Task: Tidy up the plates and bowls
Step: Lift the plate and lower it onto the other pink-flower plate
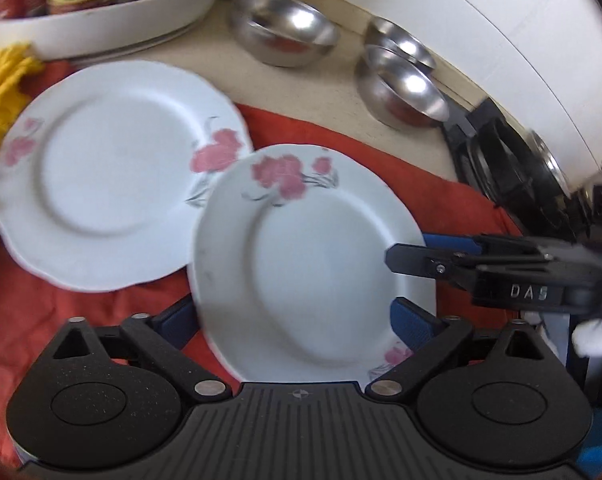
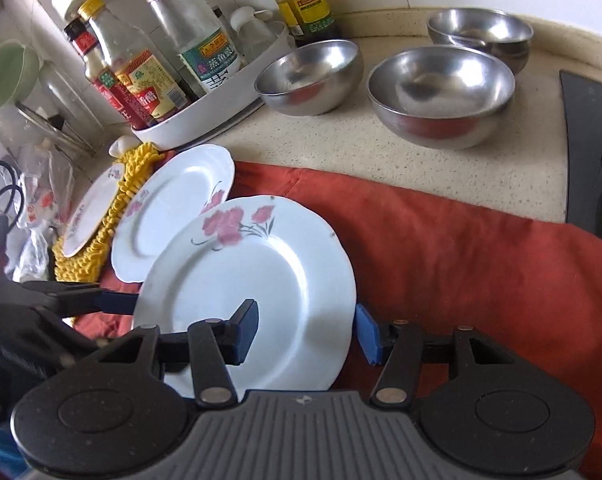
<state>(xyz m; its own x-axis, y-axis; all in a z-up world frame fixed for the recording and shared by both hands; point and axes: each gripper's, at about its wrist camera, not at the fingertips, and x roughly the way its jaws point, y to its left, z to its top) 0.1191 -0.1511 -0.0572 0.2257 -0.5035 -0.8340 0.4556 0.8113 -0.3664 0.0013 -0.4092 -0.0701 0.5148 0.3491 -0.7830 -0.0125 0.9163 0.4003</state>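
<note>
A white plate with pink flowers (image 1: 313, 256) (image 2: 241, 276) hangs tilted over the red cloth (image 2: 461, 260). My right gripper (image 2: 307, 332) is shut on its rim, one pad on top and one under the edge; its black finger (image 1: 413, 262) shows from the right. My left gripper (image 1: 293, 320) stands open and wide around the plate's near side, left finger below, right finger above. A second flowered plate (image 1: 113, 176) (image 2: 173, 208) lies flat behind it, partly overlapped. A third plate (image 2: 89, 216) rests on a yellow cloth (image 2: 101, 240). Three steel bowls (image 2: 309, 76) (image 2: 441, 96) (image 2: 481, 36) stand on the counter.
A white tray (image 2: 205, 120) of sauce bottles stands at the back left. A black stove (image 2: 593, 152) edges the counter on the right. A dark gloved hand (image 2: 13, 320) holds the left gripper. Plastic bags and a rack crowd the far left.
</note>
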